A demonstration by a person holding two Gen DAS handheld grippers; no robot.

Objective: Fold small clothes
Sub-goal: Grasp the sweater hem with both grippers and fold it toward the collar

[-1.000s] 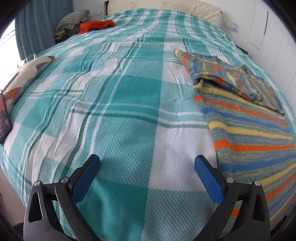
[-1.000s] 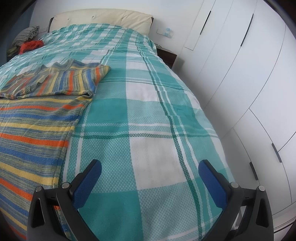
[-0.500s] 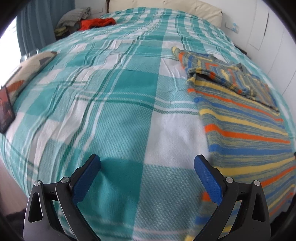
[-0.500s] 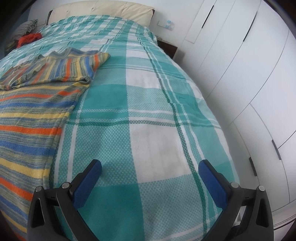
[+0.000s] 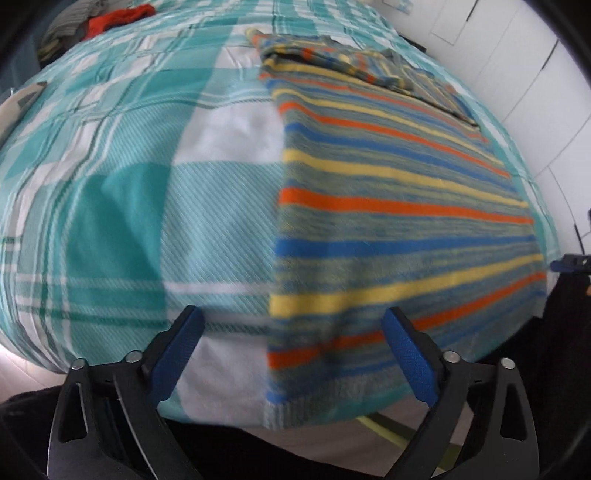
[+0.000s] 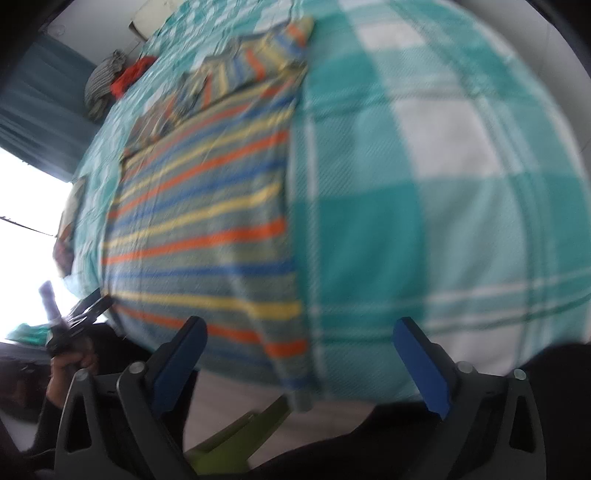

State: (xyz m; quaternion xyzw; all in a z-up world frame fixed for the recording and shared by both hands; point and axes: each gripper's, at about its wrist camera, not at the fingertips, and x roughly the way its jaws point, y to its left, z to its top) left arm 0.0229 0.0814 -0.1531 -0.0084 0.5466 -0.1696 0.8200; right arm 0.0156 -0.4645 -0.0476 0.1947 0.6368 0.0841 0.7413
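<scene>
Plaid bedspread (image 5: 122, 206) blurs; striped garment's (image 5: 388, 206) near hem droops past it.

A teal-and-white plaid bedspread (image 5: 147, 206) covers the bed, its checks running to the far end and draping over the near edge. At the far corner of the bed lies a heap of clothes: a red-orange piece (image 5: 118, 16) beside a grey striped one (image 6: 101, 79). A patterned cushion (image 5: 16, 105) sits at the bed's left edge. White wardrobe doors (image 5: 517, 62) stand along the right wall, just beside the bed. A teal curtain (image 6: 33, 107) hangs by a bright window (image 6: 26, 221) on the other side. Below the bed's near edge, something yellow-green (image 6: 240, 432) shows against the pale floor; what it is cannot be told.
</scene>
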